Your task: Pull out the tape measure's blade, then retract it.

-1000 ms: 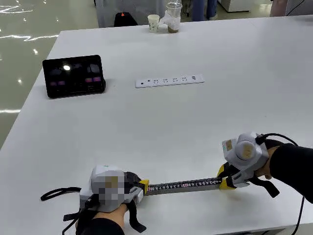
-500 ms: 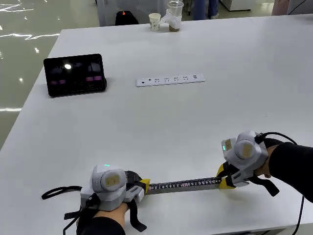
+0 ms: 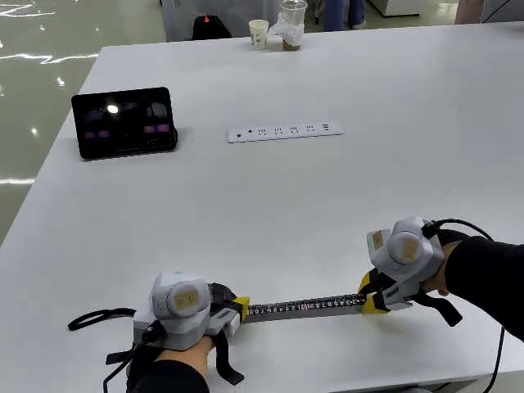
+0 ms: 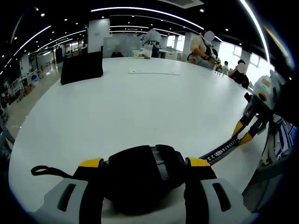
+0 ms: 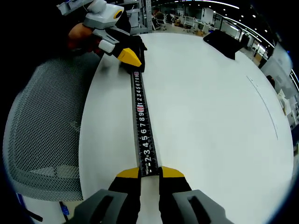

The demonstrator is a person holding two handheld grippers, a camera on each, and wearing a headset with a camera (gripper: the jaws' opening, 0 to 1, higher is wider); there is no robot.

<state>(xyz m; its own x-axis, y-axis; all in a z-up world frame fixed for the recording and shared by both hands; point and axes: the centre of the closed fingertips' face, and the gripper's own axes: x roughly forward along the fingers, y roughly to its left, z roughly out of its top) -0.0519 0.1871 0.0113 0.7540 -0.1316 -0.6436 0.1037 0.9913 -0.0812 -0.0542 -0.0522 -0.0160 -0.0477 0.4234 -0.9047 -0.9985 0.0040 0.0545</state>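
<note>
At the near edge of the white workbench [image 3: 327, 205], we saw the left gripper [image 3: 237, 309] with its yellow-tipped jaws closed around the black body of the tape measure [image 4: 140, 175], which rested on the tabletop. The blade [image 5: 142, 126] lay drawn out flat along the surface toward the right gripper [image 5: 150, 172], whose jaws stood narrow, pinching the blade's end between them. We noted the two grippers well apart, joined by the blade. Farther back on the bench stood a dark tablet [image 3: 124, 123], a white power strip [image 3: 284, 131] and a paper cup [image 3: 259, 34].
</note>
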